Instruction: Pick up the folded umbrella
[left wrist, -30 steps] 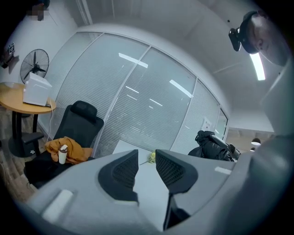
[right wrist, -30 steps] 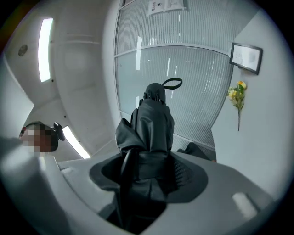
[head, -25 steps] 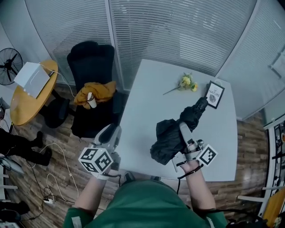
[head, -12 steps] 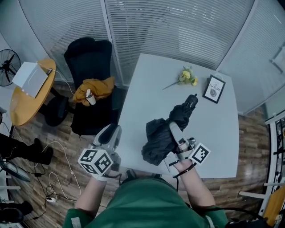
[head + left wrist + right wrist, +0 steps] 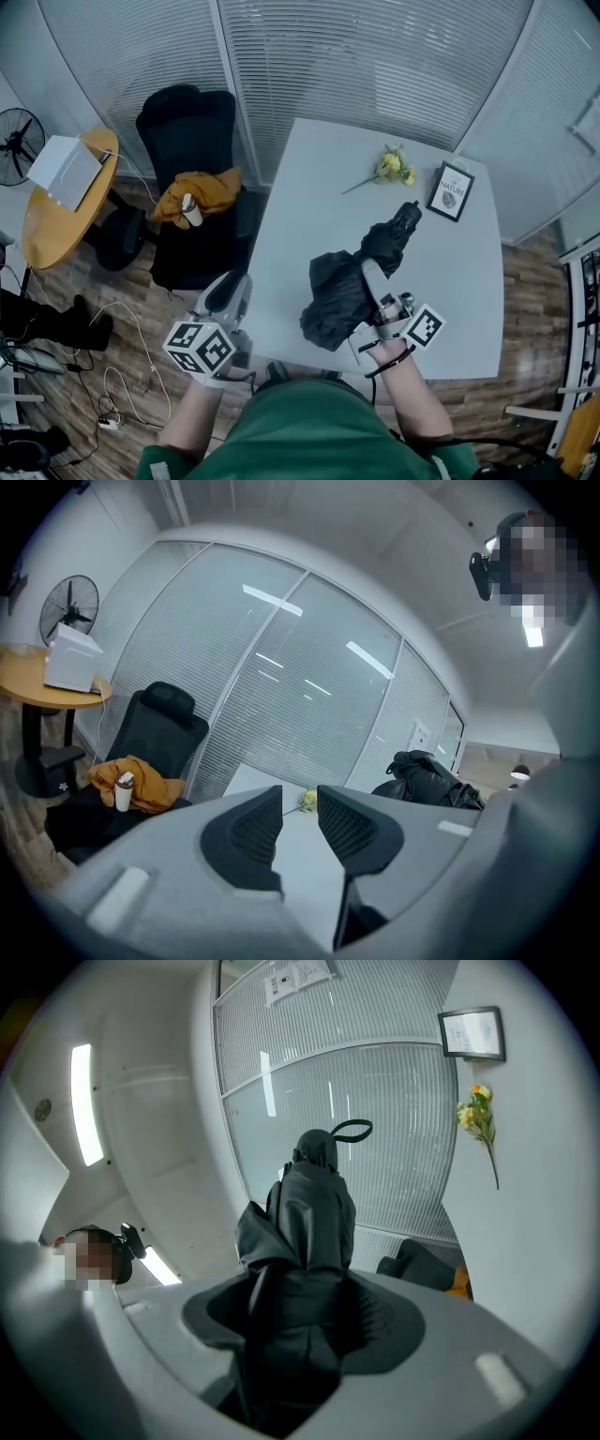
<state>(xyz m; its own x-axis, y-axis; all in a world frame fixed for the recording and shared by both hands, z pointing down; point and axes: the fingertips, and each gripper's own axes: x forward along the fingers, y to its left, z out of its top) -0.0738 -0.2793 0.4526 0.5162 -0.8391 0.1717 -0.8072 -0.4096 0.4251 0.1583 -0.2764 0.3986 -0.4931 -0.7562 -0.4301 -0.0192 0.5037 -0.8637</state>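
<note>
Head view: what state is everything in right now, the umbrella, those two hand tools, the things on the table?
Umbrella: folded, tilted upward in the right gripper.
Right gripper: fingers shut on umbrella.
Left gripper: fingers slightly apart, empty.
Picture frame: standing upright on table.
Flowers: lying flat on table.

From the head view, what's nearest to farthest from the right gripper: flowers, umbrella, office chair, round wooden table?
1. Umbrella: in the right gripper.
2. Flowers: straight beyond.
3. Office chair: upper left.
4. Round wooden table: far left.
</note>
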